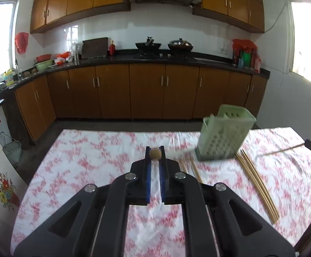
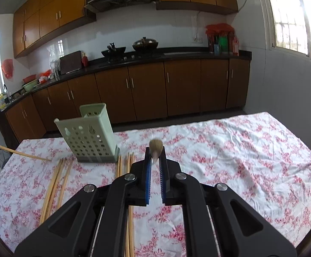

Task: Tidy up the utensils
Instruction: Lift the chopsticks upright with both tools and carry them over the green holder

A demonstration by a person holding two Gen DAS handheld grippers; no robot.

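Observation:
A pale green perforated utensil holder (image 1: 225, 136) stands on the table with the floral cloth; it also shows in the right wrist view (image 2: 89, 135). Bamboo chopsticks lie on the cloth beside it: a bundle to its right (image 1: 257, 182) and a pair near its left (image 1: 193, 169), and in the right wrist view a bundle (image 2: 56, 184) and a group (image 2: 125, 167). My left gripper (image 1: 155, 153) is shut on a chopstick seen end-on (image 1: 155, 153). My right gripper (image 2: 155, 152) is shut on a chopstick end (image 2: 156, 147). Each gripper's chopstick shows in the other view (image 1: 292, 147), (image 2: 20, 153).
The table (image 1: 91, 171) has a white cloth with red flowers; its far edge drops to a dark floor. Brown kitchen cabinets and a black counter (image 1: 155, 57) with woks stand behind. A wire basket (image 1: 12, 150) sits on the floor at left.

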